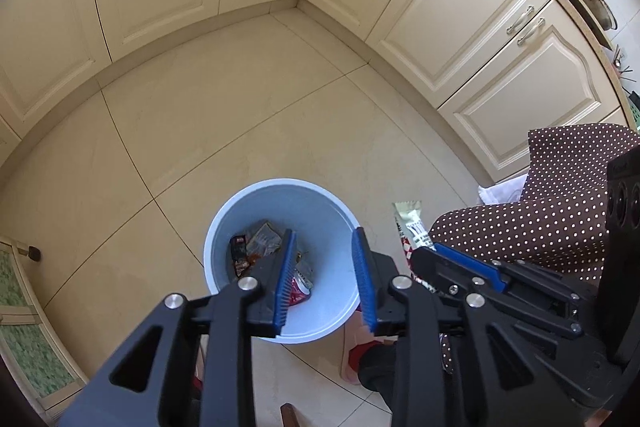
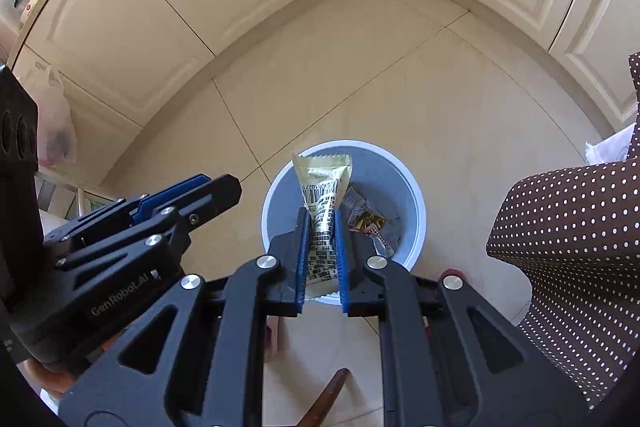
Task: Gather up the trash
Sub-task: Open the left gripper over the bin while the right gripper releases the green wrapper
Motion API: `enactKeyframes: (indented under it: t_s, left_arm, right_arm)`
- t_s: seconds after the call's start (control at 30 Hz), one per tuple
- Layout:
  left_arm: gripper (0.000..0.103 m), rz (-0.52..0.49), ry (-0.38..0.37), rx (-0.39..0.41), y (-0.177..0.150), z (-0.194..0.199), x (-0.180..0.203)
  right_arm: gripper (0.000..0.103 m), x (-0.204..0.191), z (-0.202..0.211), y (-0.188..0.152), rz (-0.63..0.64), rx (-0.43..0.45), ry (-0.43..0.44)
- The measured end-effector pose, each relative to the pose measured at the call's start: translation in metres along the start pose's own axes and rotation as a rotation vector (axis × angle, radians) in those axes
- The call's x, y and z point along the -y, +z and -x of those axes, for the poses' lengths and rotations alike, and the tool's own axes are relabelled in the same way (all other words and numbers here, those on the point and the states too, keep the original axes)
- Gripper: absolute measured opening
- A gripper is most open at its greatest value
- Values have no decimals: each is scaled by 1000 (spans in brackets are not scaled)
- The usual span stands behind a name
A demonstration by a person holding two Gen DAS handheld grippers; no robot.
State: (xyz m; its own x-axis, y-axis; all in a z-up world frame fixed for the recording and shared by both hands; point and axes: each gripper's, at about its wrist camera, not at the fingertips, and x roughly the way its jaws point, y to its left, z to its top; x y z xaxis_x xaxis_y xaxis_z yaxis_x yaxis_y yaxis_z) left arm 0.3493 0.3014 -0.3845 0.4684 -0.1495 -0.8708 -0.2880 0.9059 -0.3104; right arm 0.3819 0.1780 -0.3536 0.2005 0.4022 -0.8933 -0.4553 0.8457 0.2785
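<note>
A light blue bin (image 1: 328,207) stands on the tiled floor and holds several wrappers (image 1: 262,237) and a crushed red can (image 1: 300,289). My left gripper (image 1: 326,235) hangs open above the bin's mouth, with nothing between its blue pads. At the right of this view, my right gripper (image 1: 426,251) holds a cream wrapper (image 1: 408,223). In the right wrist view, my right gripper (image 2: 321,217) is shut on that cream barcode wrapper (image 2: 324,183), which sticks up over the bin (image 2: 404,187). My left gripper (image 2: 224,187) shows at the left.
Cream cabinets (image 1: 460,7) line the corner behind the bin. A brown polka-dot cloth (image 1: 560,211) hangs close on the right. A plastic bag (image 2: 56,123) hangs at the left cabinets. A person's slippered foot (image 1: 360,359) stands just below the bin.
</note>
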Motion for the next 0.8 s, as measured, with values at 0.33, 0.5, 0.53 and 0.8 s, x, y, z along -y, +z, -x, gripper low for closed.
enactKeyframes:
  t_s: [0.33,0.5,0.53,0.8]
  left_arm:
    - [32,24,-12,3,1,3,-9]
    - [34,32,-13,5,-1,5,-9]
    - [34,33,-14,6,-1,6,-9]
    - [35,11,-28,36,-4,27,3]
  right_arm:
    - [17,-3,0,6,-11,16,5]
    - [19,-5,2,8,-9,25,-2]
    - [20,-5,3,8,-11,26,-2]
    - [21,-3,28,2,-5,54,-20]
